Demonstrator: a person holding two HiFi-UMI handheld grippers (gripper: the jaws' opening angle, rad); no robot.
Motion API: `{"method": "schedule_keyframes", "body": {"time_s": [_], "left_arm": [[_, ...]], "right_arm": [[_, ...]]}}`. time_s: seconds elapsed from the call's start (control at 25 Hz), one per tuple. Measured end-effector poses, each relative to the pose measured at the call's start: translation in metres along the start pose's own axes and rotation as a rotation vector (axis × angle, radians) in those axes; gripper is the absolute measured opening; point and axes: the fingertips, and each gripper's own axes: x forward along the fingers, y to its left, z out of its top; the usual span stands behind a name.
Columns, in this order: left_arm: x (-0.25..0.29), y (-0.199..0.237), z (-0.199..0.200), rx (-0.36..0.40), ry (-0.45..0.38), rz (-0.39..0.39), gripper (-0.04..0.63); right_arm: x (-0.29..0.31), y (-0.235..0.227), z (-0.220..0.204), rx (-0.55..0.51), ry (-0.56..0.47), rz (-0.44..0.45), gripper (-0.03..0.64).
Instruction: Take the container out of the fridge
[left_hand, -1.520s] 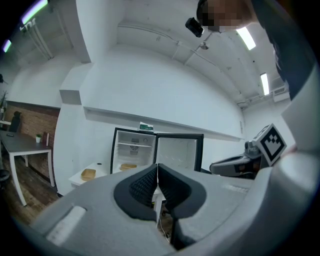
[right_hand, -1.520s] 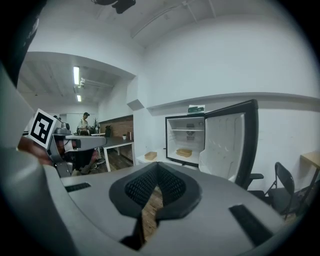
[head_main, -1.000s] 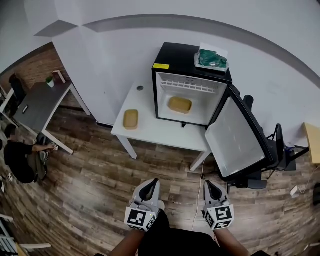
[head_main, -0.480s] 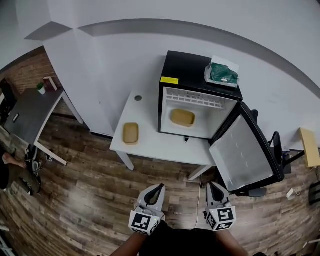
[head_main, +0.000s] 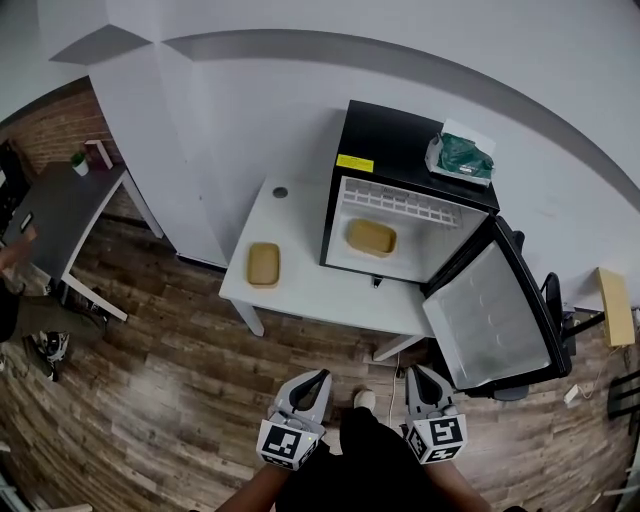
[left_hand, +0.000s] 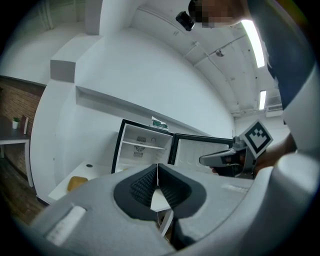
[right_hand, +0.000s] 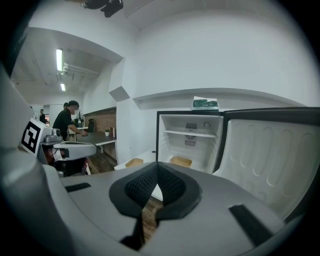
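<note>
Container (head_main: 371, 237) in fridge (head_main: 400, 150); left hand-held gripper (left_hand: 157, 169), right hand-held gripper (right_hand: 157, 168) closed in own views

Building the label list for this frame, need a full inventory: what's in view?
black mini fridge: 1, black with a white inside, on the table's right end, door swung open
tan rounded shallow container: 1, tan, on the fridge floor
second tan shallow container: 1, tan, on the table, left of the fridge
white rectangular table: 1, white, against the wall
green-and-white packet: 1, on top of the fridge
dark grey desk: 1, far left
small potted plant: 1, green, on the desk
wood plank floor: brown
left gripper: 1, grey, bottom of the head view, shut, empty
right gripper: 1, grey, beside it, shut, empty
</note>
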Motion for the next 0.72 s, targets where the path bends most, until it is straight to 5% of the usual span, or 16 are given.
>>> {"method": "schedule_keyframes", "body": {"time_s": [0.72], "left_arm": [[0.108, 0.025, -0.001, 0.030, 0.060, 0.086, 0.017]], "right_arm": [[0.098, -0.086, 0.011, 0.052, -0.048, 0.072, 0.000]]}}
